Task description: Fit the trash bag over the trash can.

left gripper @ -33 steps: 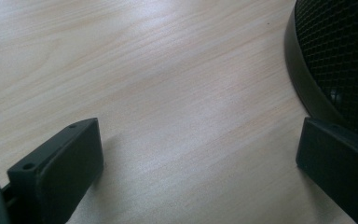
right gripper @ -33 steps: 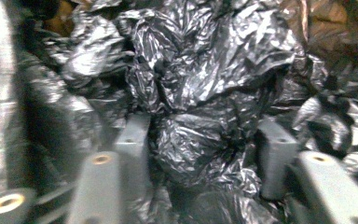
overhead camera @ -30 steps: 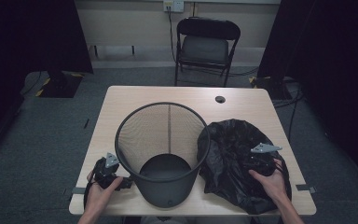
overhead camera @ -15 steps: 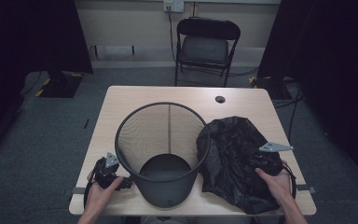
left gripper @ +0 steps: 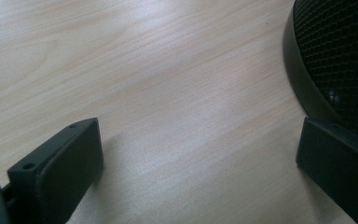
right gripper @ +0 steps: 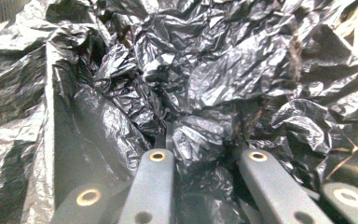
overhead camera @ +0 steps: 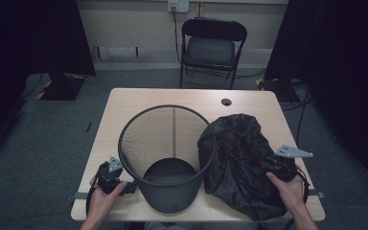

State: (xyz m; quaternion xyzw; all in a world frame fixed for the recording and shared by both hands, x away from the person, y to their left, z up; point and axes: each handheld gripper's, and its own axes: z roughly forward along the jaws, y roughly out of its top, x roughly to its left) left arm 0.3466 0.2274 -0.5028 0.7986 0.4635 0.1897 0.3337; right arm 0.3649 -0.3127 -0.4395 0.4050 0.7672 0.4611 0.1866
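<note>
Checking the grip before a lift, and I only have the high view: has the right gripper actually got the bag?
Observer: Yes. In the right gripper view, the right gripper has just been closing its jaws, and they pinch a crumpled fold of the bag between them.
Operator: Is the left gripper holding the bin?
Observer: No. The left gripper is open, with only bare table between its jaws.
Operator: How close is it to the bin?
Observer: One jaw sits right beside the solid base band of the bin. I can't tell whether they touch.
</note>
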